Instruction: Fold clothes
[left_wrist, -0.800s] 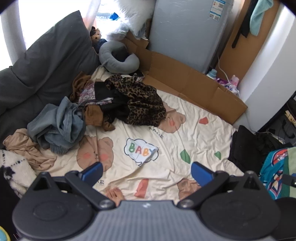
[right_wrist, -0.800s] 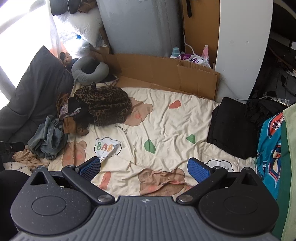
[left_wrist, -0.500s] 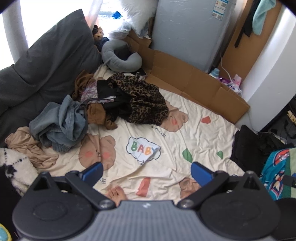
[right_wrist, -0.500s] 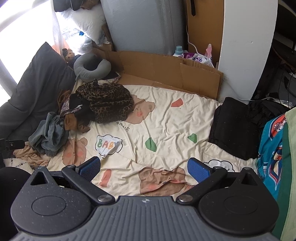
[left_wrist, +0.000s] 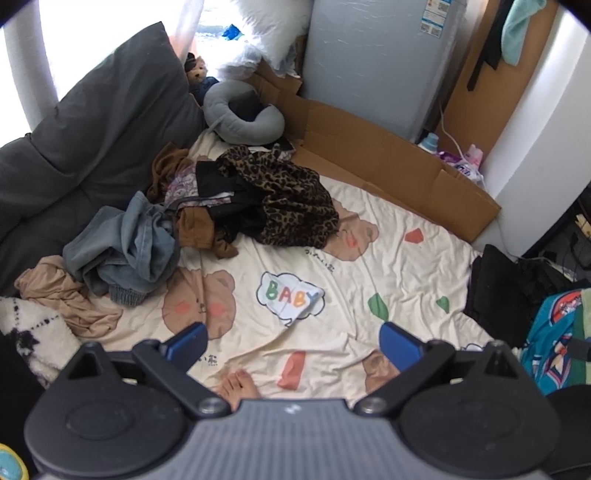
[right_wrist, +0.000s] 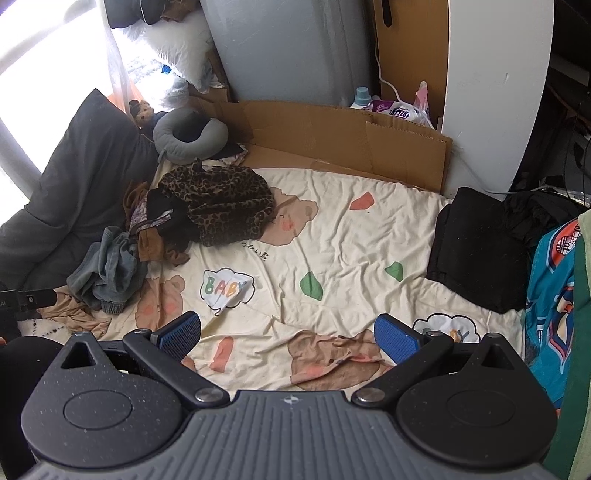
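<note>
Clothes pile (left_wrist: 236, 206) sits heaped at the far left corner of the cream bear-print sheet (left_wrist: 369, 266), a leopard-print garment (left_wrist: 291, 199) on top, crumpled blue-grey denim (left_wrist: 125, 251) and a tan piece (left_wrist: 62, 295) spilling toward the left edge. Folded black clothes (right_wrist: 476, 243) lie at the sheet's right edge. Left gripper (left_wrist: 293, 341) hangs above the near edge, jaws wide apart, nothing in them; right gripper (right_wrist: 288, 334) the same. Only the left view catches bare toes (left_wrist: 238, 386) on the sheet; only the right view shows the second "BABY" cloud (right_wrist: 445, 326).
</note>
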